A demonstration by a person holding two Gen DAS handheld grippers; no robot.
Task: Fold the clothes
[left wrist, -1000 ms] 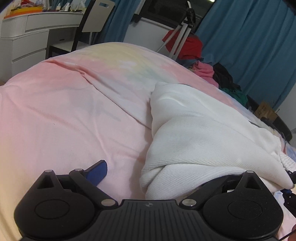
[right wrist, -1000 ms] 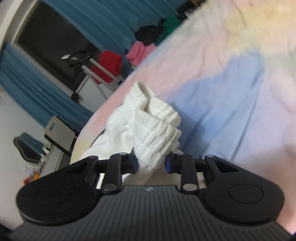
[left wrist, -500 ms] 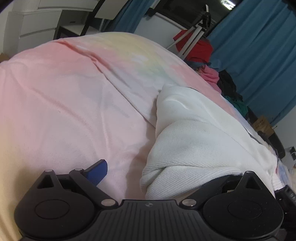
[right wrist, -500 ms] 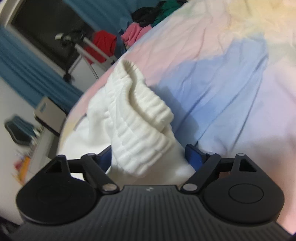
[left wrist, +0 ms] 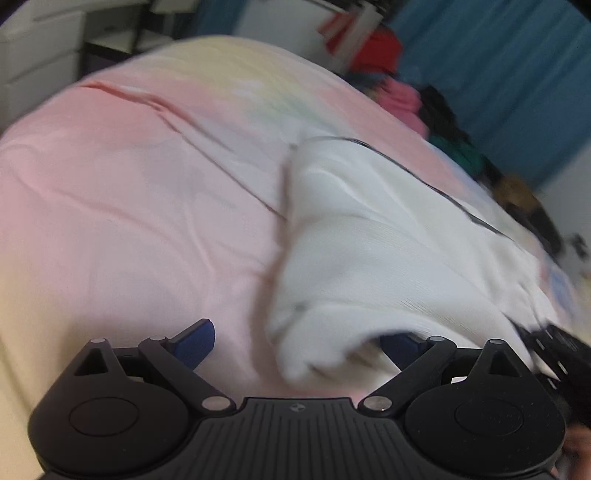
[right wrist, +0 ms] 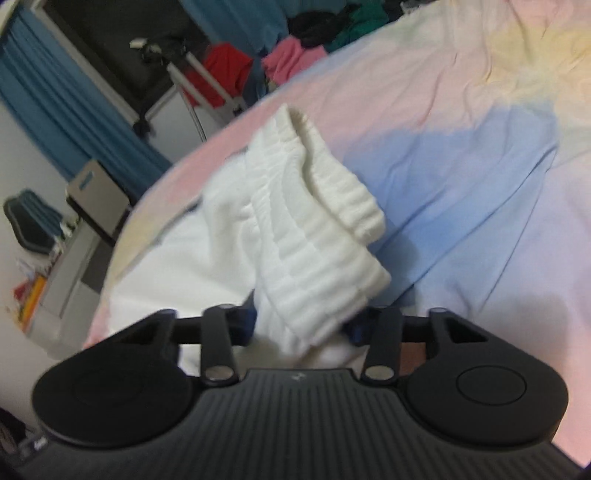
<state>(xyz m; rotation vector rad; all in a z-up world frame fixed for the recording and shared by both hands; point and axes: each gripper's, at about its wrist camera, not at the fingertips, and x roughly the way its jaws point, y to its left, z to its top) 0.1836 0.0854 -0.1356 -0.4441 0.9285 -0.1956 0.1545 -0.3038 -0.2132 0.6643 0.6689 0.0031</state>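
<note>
1. The white knit garment (right wrist: 317, 236) lies on the pastel bedsheet (right wrist: 480, 184); it looks soft, light and floppy, likely to sag from any single hold.
2. The ribbed waistband (right wrist: 332, 206), thick and bunched, offers the firmest purchase.
3. The right gripper (right wrist: 301, 325) pinches that ribbing between its fingers.
4. The left gripper (left wrist: 295, 339) stands wide apart, fabric draped over its right finger, unclamped.

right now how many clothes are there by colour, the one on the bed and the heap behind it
white: 1, the white garment on the bed sheet, ribbed end between the right gripper jaws
red: 1
pink: 1
black: 1
green: 1
total: 5 that show; the heap may hide more
</note>
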